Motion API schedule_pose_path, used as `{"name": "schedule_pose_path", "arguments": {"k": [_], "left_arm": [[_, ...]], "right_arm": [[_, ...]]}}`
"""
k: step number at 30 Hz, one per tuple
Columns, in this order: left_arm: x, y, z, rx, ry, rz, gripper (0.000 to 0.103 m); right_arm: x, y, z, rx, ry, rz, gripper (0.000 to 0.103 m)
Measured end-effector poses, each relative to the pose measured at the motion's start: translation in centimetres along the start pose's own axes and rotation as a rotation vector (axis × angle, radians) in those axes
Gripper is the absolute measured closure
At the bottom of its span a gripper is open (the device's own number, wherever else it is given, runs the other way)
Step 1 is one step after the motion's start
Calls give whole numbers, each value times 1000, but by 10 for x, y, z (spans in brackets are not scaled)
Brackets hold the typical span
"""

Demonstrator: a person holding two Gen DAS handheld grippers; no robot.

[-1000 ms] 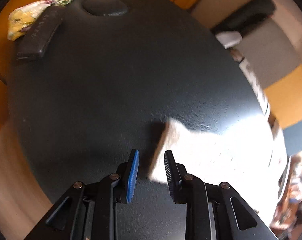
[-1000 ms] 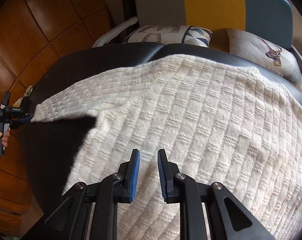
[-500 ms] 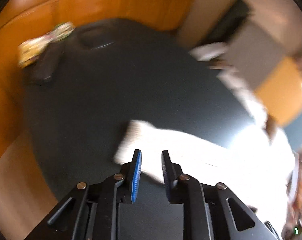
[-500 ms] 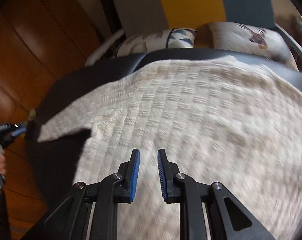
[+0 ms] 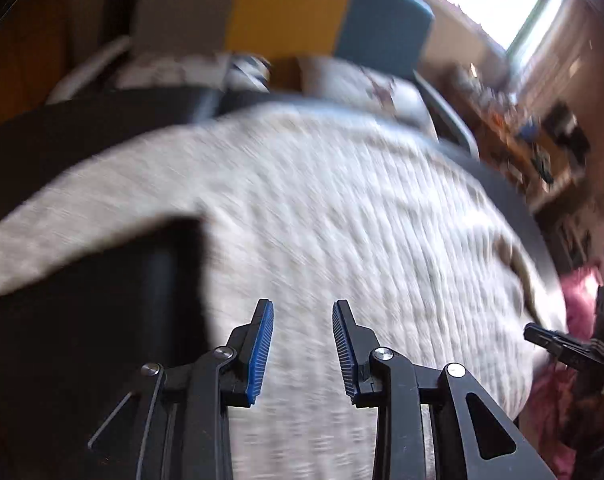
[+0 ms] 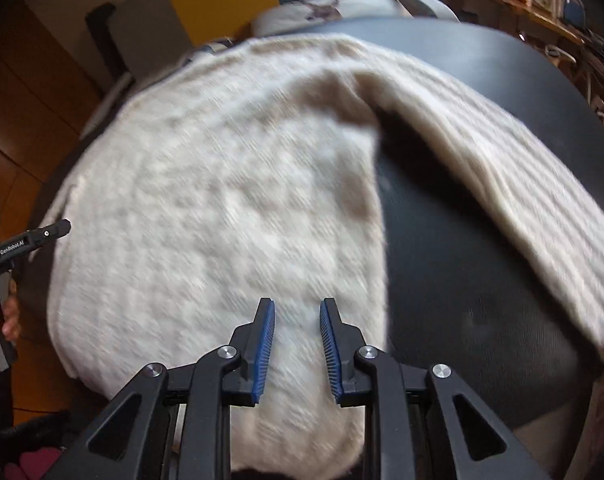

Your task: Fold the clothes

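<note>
A cream knitted sweater lies spread flat on a round black table. One sleeve runs out to the left in the left wrist view, and the other sleeve slants down to the right in the right wrist view. My left gripper hovers over the sweater's body; its jaws are opening with nothing between them. My right gripper hangs over the body's lower part, its jaws also opening and empty. Each gripper shows in the other's view: the right gripper and the left gripper.
A chair with a grey, yellow and teal back and patterned cushions stands behind the table. Wooden panelling is at the left and a cluttered shelf at the right. Pink cloth lies by the table's right edge. A hand holds the left gripper.
My left gripper swung from the sleeve's cuff across to above the sweater's body, rolling as it went. My right gripper slid towards the right sleeve side. Both pairs of jaws stand a little wider.
</note>
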State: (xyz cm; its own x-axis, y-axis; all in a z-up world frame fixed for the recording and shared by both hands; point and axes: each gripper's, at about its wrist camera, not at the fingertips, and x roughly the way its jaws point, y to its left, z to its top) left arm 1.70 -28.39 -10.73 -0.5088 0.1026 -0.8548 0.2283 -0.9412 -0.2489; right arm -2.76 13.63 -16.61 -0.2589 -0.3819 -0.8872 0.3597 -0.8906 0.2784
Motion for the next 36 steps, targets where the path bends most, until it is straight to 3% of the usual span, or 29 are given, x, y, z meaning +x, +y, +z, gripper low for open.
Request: {"name": "schedule_pose_path", "arguments": {"k": [2,4,8,11,14,18,19,21,23,28,29,31,36], "left_arm": [[14,-16,-20,-8,53,25,71],[21,2,-30,-28,92,39,72],[19,22,-38,-100,72,-9,72],[16,21,-23,-121,70,-22,72],[11,12,-10,-93,61,-8,72],[11,-12,8,-46,43,-20,71],[12,-19,12,-34,41,-29,71],[19,-36,21,-7,47,-54,71],[29,-56,27,20,59,-68,71],[50,-99,30,71,93,-90,71],[51,-107,29,84,94,-95,71],[54,-121,27,111,95,-99,70],[67,-137,26,141,131,-107,70]], "right_arm": [[-2,-6,-7,24,-29,16,80],[-7,-16,-10,87,-70,50,80],[-22,-44,-12,256,-179,129,80],[-51,-92,-26,475,-306,182,80],[-92,-150,-52,684,-428,107,80],[-136,-218,-89,851,-438,-183,77],[-143,-234,-97,869,-431,-221,77],[-147,-252,-101,852,-416,-220,76],[-141,-262,-97,835,-373,-121,76],[-116,-265,-129,1109,-472,396,76],[-110,-264,-136,1145,-497,449,76],[-97,-261,-147,1211,-541,522,74],[-57,-263,-145,1389,-622,580,72]]}}
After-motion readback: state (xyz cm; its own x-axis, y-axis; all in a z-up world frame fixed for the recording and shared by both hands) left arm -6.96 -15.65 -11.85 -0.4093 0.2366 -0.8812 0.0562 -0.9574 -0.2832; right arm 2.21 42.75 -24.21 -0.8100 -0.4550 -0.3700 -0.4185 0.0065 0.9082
